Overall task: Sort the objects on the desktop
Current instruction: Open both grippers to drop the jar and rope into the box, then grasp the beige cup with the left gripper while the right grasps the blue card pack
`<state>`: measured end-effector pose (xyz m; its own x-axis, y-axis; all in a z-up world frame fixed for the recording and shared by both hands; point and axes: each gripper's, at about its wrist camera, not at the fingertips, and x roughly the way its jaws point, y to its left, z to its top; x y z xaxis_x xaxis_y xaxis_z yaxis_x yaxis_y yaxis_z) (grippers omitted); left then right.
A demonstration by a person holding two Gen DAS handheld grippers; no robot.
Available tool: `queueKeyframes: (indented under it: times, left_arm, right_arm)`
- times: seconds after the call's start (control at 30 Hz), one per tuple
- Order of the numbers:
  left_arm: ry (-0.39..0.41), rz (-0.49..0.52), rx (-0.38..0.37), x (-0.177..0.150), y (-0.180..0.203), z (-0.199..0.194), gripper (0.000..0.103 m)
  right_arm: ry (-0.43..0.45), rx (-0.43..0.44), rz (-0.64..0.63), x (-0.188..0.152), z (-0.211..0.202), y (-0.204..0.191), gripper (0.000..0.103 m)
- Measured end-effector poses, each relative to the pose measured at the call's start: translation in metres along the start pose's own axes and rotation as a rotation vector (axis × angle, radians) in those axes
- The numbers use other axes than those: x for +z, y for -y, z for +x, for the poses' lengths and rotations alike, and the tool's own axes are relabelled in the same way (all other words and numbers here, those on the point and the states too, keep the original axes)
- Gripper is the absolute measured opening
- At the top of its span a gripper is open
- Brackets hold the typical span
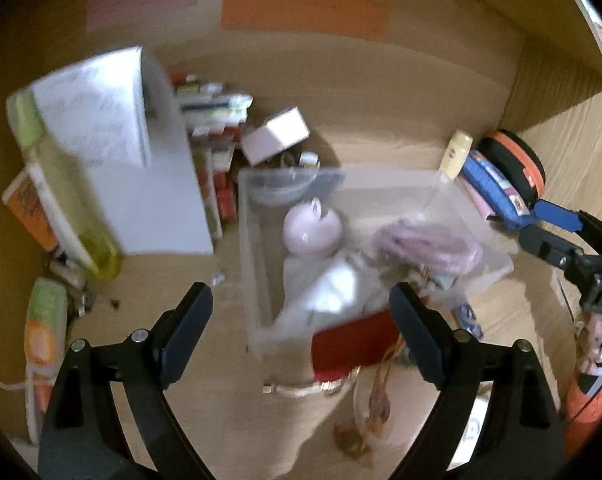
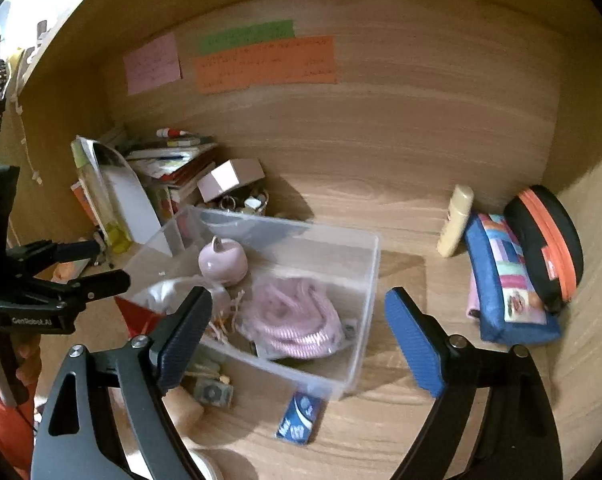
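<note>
Both grippers hang over the wooden desk (image 2: 401,216) with jaws spread wide and nothing between them: the left gripper (image 1: 301,320) and the right gripper (image 2: 299,320). Beyond them sits a clear plastic bin (image 2: 365,280) holding a coiled pink cable (image 2: 293,320) and a round pink pot (image 2: 223,264). A small blue packet (image 2: 301,418) lies just beside the bin's near wall.

Clear bin (image 2: 365,280); pink coiled cord (image 2: 293,320); blue patchwork pouch (image 2: 505,280); orange-zipped black case (image 2: 545,240).
</note>
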<state>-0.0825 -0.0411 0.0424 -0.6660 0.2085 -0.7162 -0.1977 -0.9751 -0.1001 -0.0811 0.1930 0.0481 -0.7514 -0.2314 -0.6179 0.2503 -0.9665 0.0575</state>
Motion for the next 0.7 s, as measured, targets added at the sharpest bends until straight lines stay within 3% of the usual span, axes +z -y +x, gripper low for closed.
queueKeyframes:
  times: [0.13,0.33,0.7]
  left_arm:
    - [-0.047,-0.021,-0.013,-0.022,-0.003,0.000,0.091]
    - [-0.051,0.002,-0.013,-0.047,0.012,-0.011,0.091]
    - [-0.076,0.064,-0.117,-0.074,0.058,-0.019,0.091]
  right_arm:
    - [-0.047,-0.018,0.000,-0.016,0.004,0.007,0.087]
    - [-0.128,-0.065,0.002,-0.042,0.018,0.020,0.087]
    - [-0.252,-0.081,-0.014,-0.077,0.037,0.031,0.087]
